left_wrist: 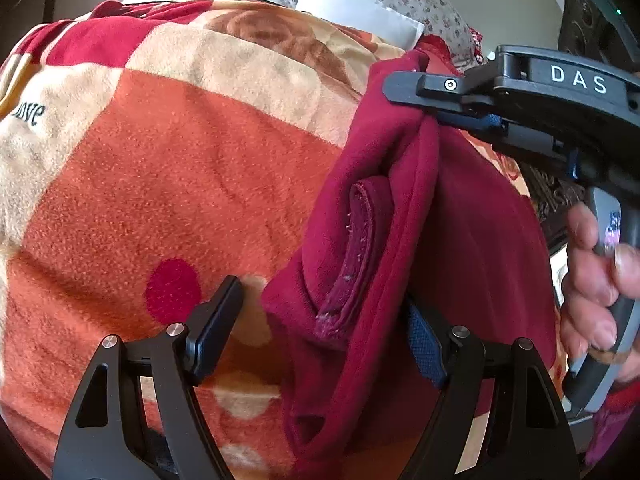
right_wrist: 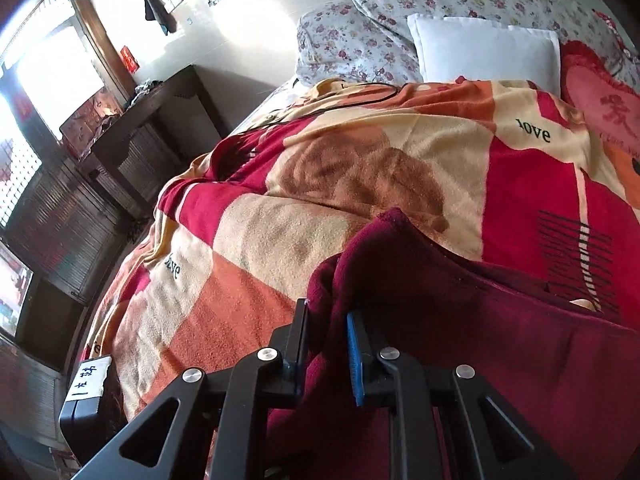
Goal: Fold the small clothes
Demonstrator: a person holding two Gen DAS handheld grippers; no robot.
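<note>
A dark red fleece garment (left_wrist: 384, 216) lies bunched and partly folded on an orange, cream and red blanket (left_wrist: 180, 168). My left gripper (left_wrist: 320, 332) is open, its jaws wide apart around the garment's near folded edge, the right finger under the cloth. My right gripper (left_wrist: 424, 100) comes in from the right and is shut on the garment's far edge. In the right wrist view my right gripper (right_wrist: 328, 344) pinches a raised fold of the garment (right_wrist: 460, 320) between its pads.
The blanket (right_wrist: 320, 208) covers a bed. A white pillow (right_wrist: 484, 48), floral pillows (right_wrist: 352, 44) and a red heart cushion (right_wrist: 596, 96) lie at the head. Dark wooden furniture (right_wrist: 120, 152) stands along the bed's left side. A hand (left_wrist: 596, 280) holds the right gripper's handle.
</note>
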